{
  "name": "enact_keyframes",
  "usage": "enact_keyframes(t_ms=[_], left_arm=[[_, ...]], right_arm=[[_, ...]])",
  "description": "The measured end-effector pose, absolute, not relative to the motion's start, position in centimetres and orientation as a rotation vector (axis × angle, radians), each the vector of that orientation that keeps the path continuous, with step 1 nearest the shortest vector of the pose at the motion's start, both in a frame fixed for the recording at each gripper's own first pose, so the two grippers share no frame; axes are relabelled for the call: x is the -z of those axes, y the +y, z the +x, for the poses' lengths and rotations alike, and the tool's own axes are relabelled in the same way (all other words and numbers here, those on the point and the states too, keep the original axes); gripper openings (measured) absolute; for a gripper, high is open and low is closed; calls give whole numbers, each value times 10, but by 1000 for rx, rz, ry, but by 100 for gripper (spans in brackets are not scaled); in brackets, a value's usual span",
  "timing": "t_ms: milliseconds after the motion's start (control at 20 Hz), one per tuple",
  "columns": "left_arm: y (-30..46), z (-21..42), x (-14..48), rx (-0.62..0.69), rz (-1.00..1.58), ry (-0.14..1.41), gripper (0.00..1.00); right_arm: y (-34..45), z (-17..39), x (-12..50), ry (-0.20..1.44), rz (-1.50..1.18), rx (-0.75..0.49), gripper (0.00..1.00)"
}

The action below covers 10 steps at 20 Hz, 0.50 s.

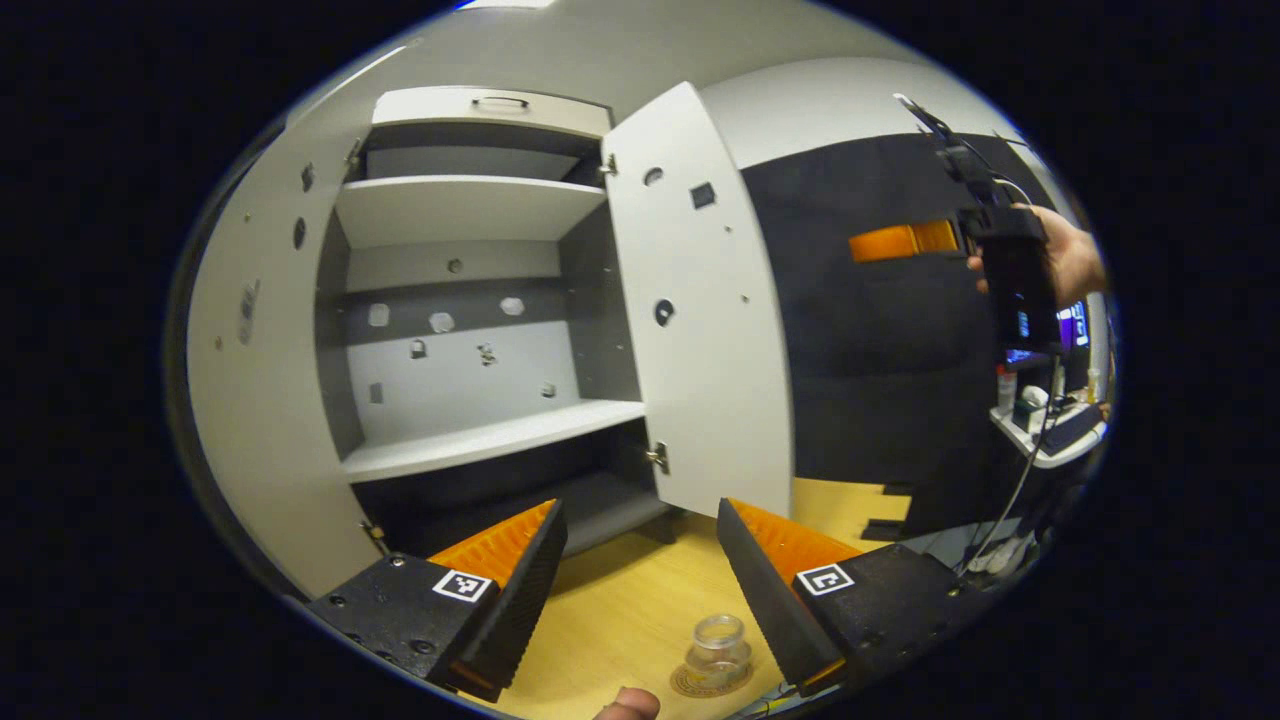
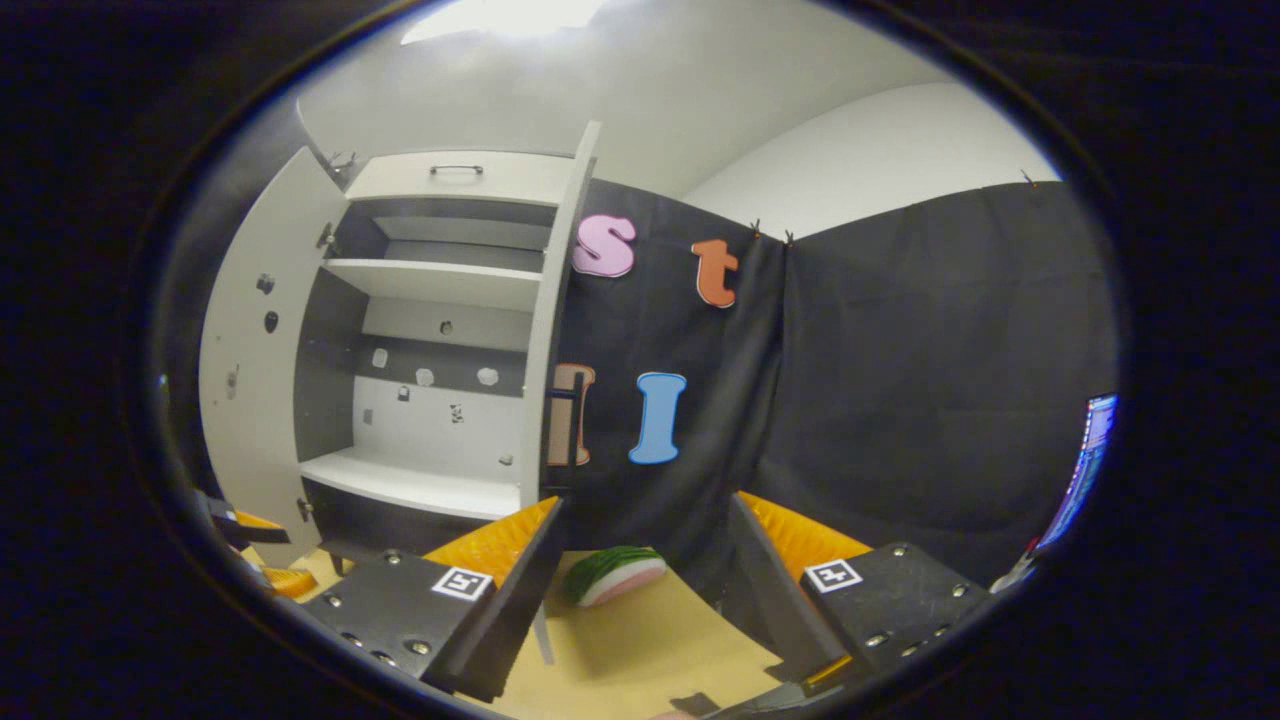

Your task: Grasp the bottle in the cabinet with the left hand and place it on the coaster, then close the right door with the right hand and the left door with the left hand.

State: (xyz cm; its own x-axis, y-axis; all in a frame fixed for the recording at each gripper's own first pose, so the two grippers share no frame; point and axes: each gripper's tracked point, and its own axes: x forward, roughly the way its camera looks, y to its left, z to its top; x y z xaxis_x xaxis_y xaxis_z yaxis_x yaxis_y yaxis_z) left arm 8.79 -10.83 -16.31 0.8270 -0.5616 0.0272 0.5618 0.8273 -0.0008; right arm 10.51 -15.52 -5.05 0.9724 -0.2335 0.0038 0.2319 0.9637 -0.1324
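- The bottle (image 1: 718,645), a small clear one, was seen upright on the coaster (image 1: 711,682) in the left gripper view, on the wooden table (image 1: 620,610) in front of the cabinet (image 1: 470,300).
- The bottle stood low between the fingers of the left gripper (image 1: 640,570), nearer the right-hand finger; no finger was seen touching it.
- The left gripper was recorded as released, its jaws spread wide with bare table between them.
- A fingertip (image 1: 628,704) was noted at the bottom edge of the left gripper view, just beside the coaster.
- The cabinet was found with both doors swung out: the left door (image 1: 260,380) and the right door (image 1: 700,300) each stood open, and the white shelves (image 1: 490,435) inside carried nothing.
- A closed drawer with a handle (image 1: 500,102) was noted above the open compartment.
- In the left gripper view, a hand (image 1: 1070,260) holding a dark device was seen well to the right, in front of the black cloth wall (image 1: 880,380).
- The right gripper (image 2: 645,565) was recorded as released too, jaws wide apart and empty, held over the table well apart from the cabinet.
- In the right gripper view a green, white and pink slice-shaped object (image 2: 612,574) lay on the table between the fingers, farther off.
- In that view the right door was seen nearly edge-on, against the cloth wall.
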Motion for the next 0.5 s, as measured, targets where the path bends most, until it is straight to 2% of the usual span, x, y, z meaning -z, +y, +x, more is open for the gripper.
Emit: enact_keyframes(t_ms=[200,350,500], left_arm=[[-103,90,131,585,-141,-37,97],[-88,98,136,541,-49,-13,98],[-90,90,129,580,-52,-49,98]], right_arm=[[-198,133,56,65,-126,283,98],[-218,160,59,75,-157,289,98],[-205,193,56,51,-118,190,98]])
